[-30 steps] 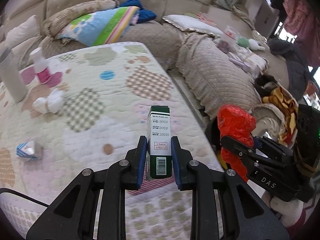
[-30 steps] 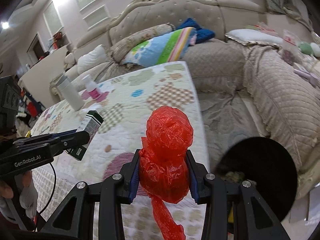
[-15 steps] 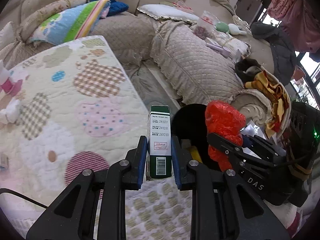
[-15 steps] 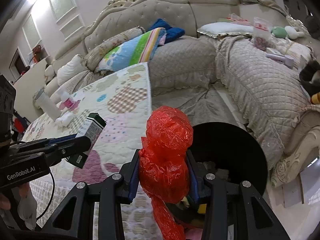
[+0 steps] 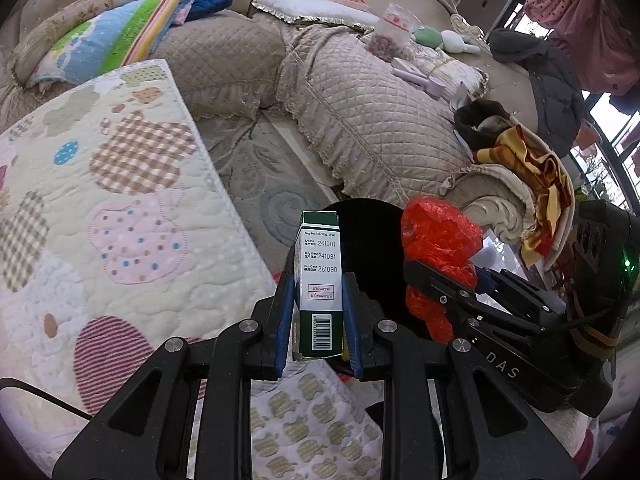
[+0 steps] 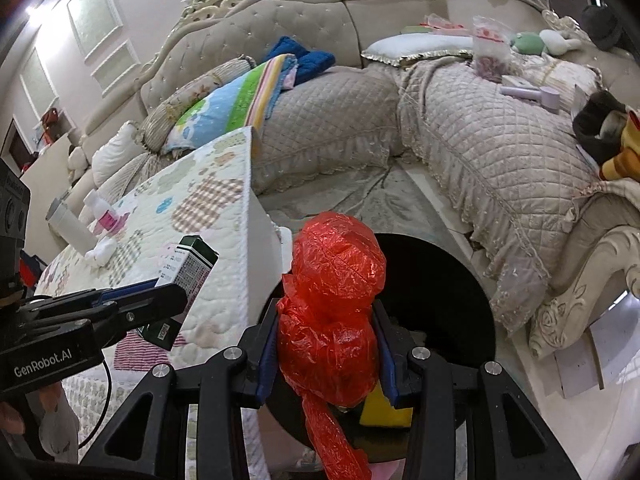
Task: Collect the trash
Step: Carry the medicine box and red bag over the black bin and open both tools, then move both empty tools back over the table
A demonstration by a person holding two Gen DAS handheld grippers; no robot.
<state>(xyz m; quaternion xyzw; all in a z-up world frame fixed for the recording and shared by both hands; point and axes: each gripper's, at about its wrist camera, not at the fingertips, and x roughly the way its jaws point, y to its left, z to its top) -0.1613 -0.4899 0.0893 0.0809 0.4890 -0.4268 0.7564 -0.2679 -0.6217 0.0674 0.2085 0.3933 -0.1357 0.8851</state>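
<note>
Jaws of the left gripper are clamped on a green-and-white carton, which stands upright between the blue pads with its printed date panel facing the camera. Jaws of the right gripper are clamped on a crumpled red plastic bag; the bag bulges above the pads and a twisted tail hangs below them.

In the left wrist view, the carton sits in front of the near rim of a black bin standing on the floor beside the counter, which is covered with a patchwork quilt. The right gripper appears to the right of the carton, with the red plastic bag over the bin opening.

In the right wrist view, the black bin lies directly behind and below the red bag, and a yellow item is visible inside it. The left gripper enters from the left with the carton tilted over the counter edge. A white cylinder, a small bottle with a pink label and a crumpled white item remain at the far end of the counter. A beige quilted sofa surrounds the area.
</note>
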